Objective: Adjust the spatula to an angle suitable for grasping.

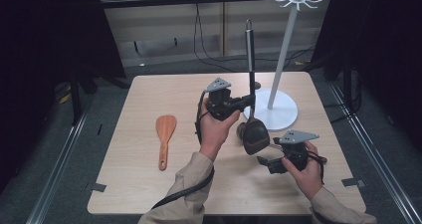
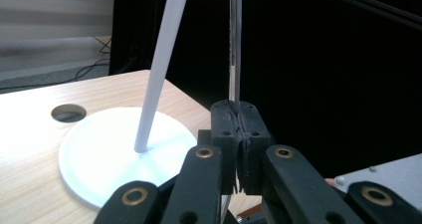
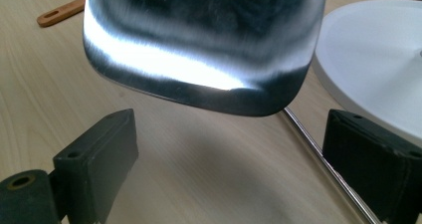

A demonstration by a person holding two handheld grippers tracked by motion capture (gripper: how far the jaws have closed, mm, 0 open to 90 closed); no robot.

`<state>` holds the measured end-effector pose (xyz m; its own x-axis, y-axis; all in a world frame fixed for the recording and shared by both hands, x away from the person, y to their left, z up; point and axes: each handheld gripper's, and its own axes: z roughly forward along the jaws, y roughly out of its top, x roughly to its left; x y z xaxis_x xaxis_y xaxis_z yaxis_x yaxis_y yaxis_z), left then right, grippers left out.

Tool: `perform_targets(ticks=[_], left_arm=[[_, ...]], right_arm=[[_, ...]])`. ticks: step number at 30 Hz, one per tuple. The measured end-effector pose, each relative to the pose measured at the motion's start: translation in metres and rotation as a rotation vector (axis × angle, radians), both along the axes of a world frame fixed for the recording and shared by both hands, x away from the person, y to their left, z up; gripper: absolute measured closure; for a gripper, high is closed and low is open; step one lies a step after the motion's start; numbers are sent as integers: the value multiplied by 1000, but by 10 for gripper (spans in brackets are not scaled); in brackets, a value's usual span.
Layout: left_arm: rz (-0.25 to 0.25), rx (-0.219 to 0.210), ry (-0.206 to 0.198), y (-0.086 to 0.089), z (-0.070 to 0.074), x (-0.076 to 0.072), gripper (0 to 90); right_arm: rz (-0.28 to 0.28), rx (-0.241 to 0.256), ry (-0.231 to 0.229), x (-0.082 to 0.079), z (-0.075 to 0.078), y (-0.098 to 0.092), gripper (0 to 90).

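High view: your left gripper (image 1: pixel 247 102) is clamped on the handle of the long steel spatula with a black grip section (image 1: pixel 251 84), held upright, blade down at table centre, hanging loop at the top. The broad polished blade hangs just at 10 o'clock of your right gripper (image 1: pixel 263 163), whose jaws stand apart, holding nothing. A white hanging rack, thin pole on a round flat base (image 1: pixel 278 115), sits at 2 o'clock of the blade, hook crown up top. A small orange-brown wooden spatula (image 1: pixel 164 137) lies flat at 9 o'clock, well apart, on the pale wood-grain table (image 1: pixel 149 94).

Left gripper view: jaws pressed together on the thin steel shaft (image 2: pixel 235 45), which rises straight up at 12 o'clock. Rack pole (image 2: pixel 158 64) leans at 11 o'clock; matte white base; round hole in the tabletop (image 2: pixel 68 113) at 9 o'clock.

Right gripper view: mirror-finish blade (image 3: pixel 204 40) with rounded corners above the gap, a bright glare band across it. Black jaws wide apart. A thin steel rod (image 3: pixel 323 167) runs along the table by the jaw at 4 o'clock; what it belongs to I cannot tell. Wooden spatula handle (image 3: pixel 59 12) at 10 o'clock.
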<state>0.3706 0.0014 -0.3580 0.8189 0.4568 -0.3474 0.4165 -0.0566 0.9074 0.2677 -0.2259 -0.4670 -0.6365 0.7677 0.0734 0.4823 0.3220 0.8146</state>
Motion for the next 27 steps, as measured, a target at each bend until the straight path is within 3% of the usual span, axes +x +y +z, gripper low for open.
perform_targets(ticks=[7, 27], left_arm=[[-32, 16, -6, -15, 1, 5, 881], [-106, 11, -16, -45, 7, 12, 880]], right_arm=[[2, 1, 4, -5, -1, -3, 56], [5, -15, 19, -10, -5, -10, 56]])
